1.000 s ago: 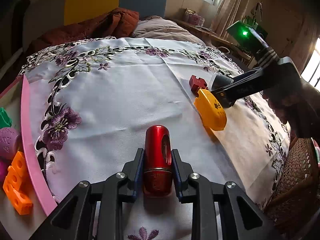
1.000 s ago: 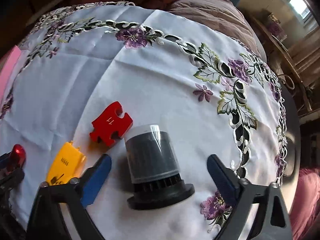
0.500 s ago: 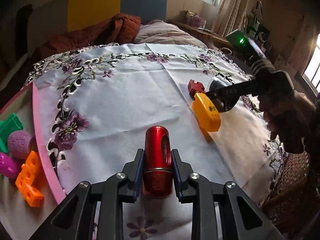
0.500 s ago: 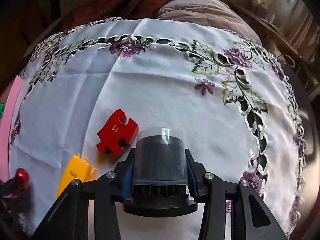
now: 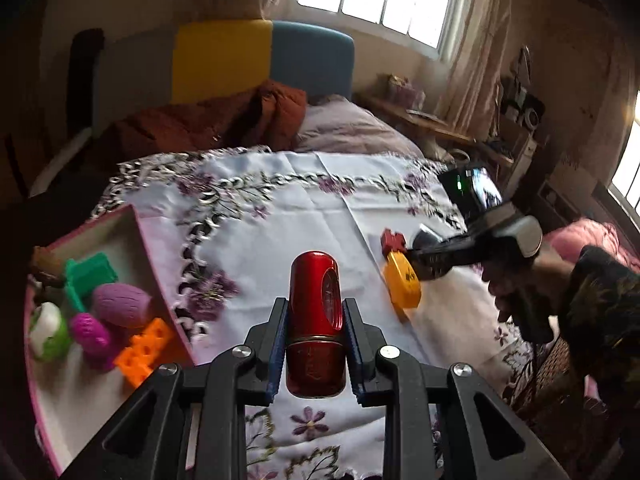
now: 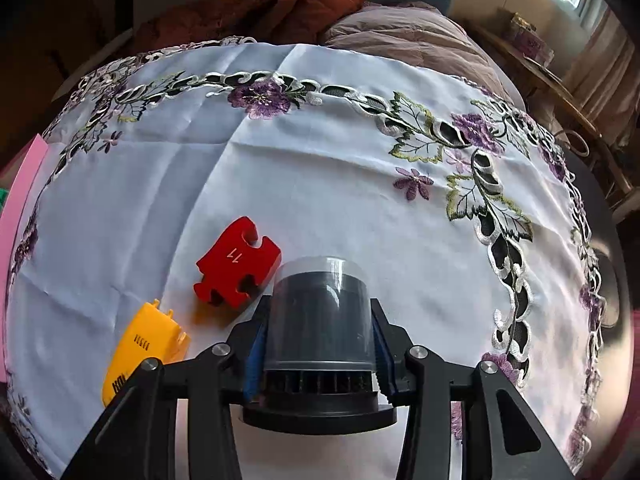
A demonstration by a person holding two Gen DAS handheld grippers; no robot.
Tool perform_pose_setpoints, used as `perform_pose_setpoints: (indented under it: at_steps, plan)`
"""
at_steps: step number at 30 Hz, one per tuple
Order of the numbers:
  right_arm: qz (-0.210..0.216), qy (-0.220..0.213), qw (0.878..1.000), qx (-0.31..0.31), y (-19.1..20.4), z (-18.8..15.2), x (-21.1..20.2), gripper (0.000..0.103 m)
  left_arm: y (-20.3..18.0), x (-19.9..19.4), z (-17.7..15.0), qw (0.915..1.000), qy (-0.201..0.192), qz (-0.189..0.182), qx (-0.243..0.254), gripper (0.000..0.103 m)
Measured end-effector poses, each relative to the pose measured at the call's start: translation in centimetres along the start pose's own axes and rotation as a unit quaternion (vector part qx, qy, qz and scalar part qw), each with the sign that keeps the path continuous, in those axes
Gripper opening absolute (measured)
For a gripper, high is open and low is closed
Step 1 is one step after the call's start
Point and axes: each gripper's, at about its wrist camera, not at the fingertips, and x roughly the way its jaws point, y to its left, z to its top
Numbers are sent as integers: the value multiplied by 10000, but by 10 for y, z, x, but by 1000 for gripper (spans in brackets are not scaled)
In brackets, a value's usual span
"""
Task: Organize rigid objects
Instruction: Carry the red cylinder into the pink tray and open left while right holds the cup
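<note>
Left gripper [image 5: 316, 344] clamping a red metallic cylinder [image 5: 315, 320], sitting lengthwise between the blue-padded fingers [image 5: 277, 346] at lower centre of the left wrist view, rounded end pointing away, a seam ringing the near end. Cylinder showing glossy, with faint engraving on its side.

Right gripper [image 6: 318, 344] clenching a dark grey cylindrical container [image 6: 320, 320] at lower centre of the right wrist view, pads pressing both flanks just above its ribbed black collar and wide flange. Container appearing translucent grey with a paler far end, lying along the fingers. Same gripper appearing at right of the left wrist view, [image 5: 424, 250], hand behind it.

Lying on the embroidered white tablecloth [image 6: 320, 168]: a red jigsaw piece [image 6: 236, 266] marked "11", just left of and above the container; a yellow plastic cover [image 6: 142, 352] at lower left, partly hidden by the left finger arm. Both pieces sitting close together, not touching as far as visible.

Sitting at left of the left wrist view: a pink-rimmed tray [image 5: 140, 240] holding a green block [image 5: 88, 280], a purple egg shape [image 5: 122, 304], a magenta piece [image 5: 90, 336], an orange brick [image 5: 146, 346] and a white-green ball [image 5: 48, 330].
</note>
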Motion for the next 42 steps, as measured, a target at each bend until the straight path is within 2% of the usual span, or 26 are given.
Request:
perform_pose_setpoints:
  at_steps: [5,10,17,20,25,29,31,35,42]
  plan:
    - [-99,-67,9998,-163,5,-2,-1,44,30,-25,-1,9992,-66,40,-395,26]
    - [-163,-102,9995,-264,8,-2,-2,44,74,-47,-13,9954,-100,305,-904,26]
    - [-251,-131,9988,-407,11,-1,-2,43,149,-57,-49,9776,126,909,-1892,26]
    - [-294,-146,9984,-468,13,-2,-3,43,167,-51,-59,9701,262,922,-2229,26]
    - [-307,-147,9982,-491,13,-2,-3,43,186,-42,-67,9616,374,1047,-2508,26]
    - [-321,-150,9980,-516,13,-2,-3,43,204,-23,-72,9523,673,1369,-2645,26]
    - [-320,-148,9981,-509,13,-2,-3,43,206,-16,-74,9504,734,1624,-2549,26]
    - [-314,-144,9982,-496,13,-2,-3,43,203,-6,-72,9552,732,1873,-2170,26]
    - [-303,-140,9983,-476,13,-2,-3,43,190,-17,-69,9558,599,2290,-1746,30]
